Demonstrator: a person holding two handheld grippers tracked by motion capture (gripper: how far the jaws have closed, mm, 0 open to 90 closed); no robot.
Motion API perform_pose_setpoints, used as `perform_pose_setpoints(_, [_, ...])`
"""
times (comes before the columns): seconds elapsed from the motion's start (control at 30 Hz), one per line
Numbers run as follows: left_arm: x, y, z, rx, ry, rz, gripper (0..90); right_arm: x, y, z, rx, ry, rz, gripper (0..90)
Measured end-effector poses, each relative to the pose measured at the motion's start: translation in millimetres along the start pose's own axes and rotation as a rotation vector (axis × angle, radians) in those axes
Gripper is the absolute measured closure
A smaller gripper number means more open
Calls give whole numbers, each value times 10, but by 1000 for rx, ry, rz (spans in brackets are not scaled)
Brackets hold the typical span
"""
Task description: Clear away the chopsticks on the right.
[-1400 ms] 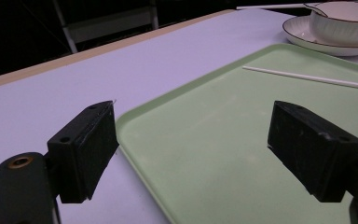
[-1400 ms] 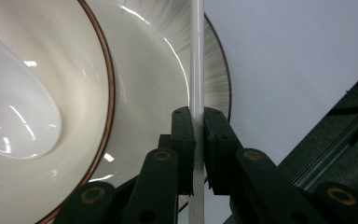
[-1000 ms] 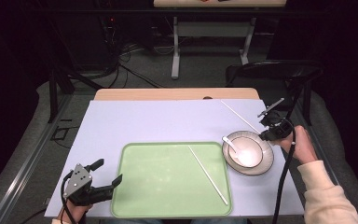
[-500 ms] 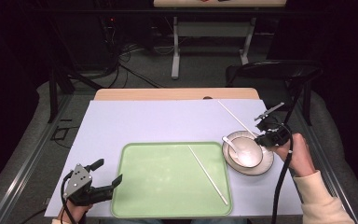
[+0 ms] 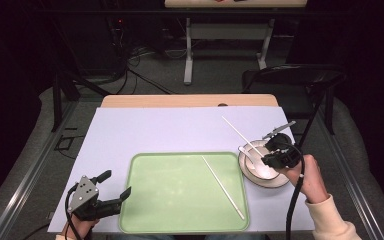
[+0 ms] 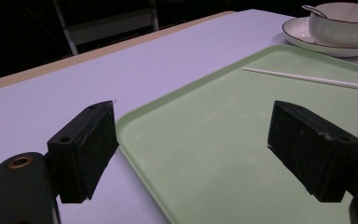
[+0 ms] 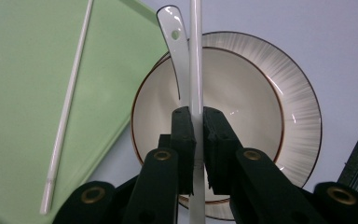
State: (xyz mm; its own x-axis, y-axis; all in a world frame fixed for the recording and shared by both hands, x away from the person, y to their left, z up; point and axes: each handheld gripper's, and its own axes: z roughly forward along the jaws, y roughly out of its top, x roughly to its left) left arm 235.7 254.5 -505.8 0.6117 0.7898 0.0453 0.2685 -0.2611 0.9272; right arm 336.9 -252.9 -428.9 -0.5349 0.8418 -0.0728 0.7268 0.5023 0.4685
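Carrying the second chopstick [image 7: 196,56] clamped in its jaws, the right gripper [image 5: 280,156] has moved over the bowl [image 5: 275,176] toward the tray [image 5: 180,220], where one chopstick [image 5: 223,186] already lies; left gripper [image 5: 111,187] waits open

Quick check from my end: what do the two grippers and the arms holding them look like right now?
Both are black two-jaw tools with blocky, flat-faced jaws and brass-coloured rivets at the joints. The left gripper carries a grey three-cornered plate on top. The right gripper trails a black cable down along the forearm. The right arm wears a cream sleeve with a ribbed cuff.
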Motion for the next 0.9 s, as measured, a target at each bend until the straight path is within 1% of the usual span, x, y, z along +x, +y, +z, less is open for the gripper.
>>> perform_pose_setpoints(0.03, [0, 0, 1, 0, 0, 0, 156, 0, 0, 0, 0, 0, 0, 832])
perform_pose_setpoints(0.07, [-1, 0, 2, 2, 0, 0, 155, 50, -12, 16, -5, 14, 0, 832])
perform_pose_setpoints(0.1, [1, 1, 1, 2, -1, 4, 155, 50, -12, 16, -5, 14, 0, 832])
perform_pose_setpoints(0.13, [0, -1, -2, -2, -1, 5, 155, 101, -20, 27, 0, 12, -7, 832])
perform_pose_setpoints(0.17, [0, -1, -2, -2, -1, 5, 155, 101, -20, 27, 0, 12, -7, 832])
perform_pose_setpoints(0.33, [1, -4, -2, -2, 3, 7, 156, 218, -49, 52, 5, 11, -16, 832])
perform_pose_setpoints(0.37, [1, -4, -2, -2, 3, 7, 156, 218, -49, 52, 5, 11, -16, 832])
perform_pose_setpoints(0.4, [0, -5, -3, -3, 3, 5, 156, 258, -62, 62, 4, 12, -21, 832])
perform_pose_setpoints(0.43, [0, -5, -3, -3, 3, 5, 156, 258, -62, 62, 4, 12, -21, 832])
perform_pose_setpoints(0.47, [-3, -5, -3, -5, 3, 4, 155, 300, -71, 75, 8, 13, -26, 832])
perform_pose_setpoints(0.5, [-3, -5, -3, -5, 3, 4, 155, 300, -71, 75, 8, 13, -26, 832])
perform_pose_setpoints(0.53, [-2, -3, -4, -3, 2, 5, 156, 337, -82, 90, 12, 15, -32, 832])
perform_pose_setpoints(0.63, [-1, -2, -7, -1, 2, 7, 156, 373, -106, 111, 16, 20, -32, 832])
perform_pose_setpoints(0.67, [-1, -5, -7, -6, 6, 5, 156, 412, -140, 143, 25, 26, -35, 832])
perform_pose_setpoints(0.83, [-3, -2, -2, -2, 2, 8, 155, 478, -185, 199, 44, 34, -35, 832])
perform_pose_setpoints(0.9, [-5, -3, -2, -4, 4, 3, 155, 502, -198, 225, 49, 38, -38, 832])
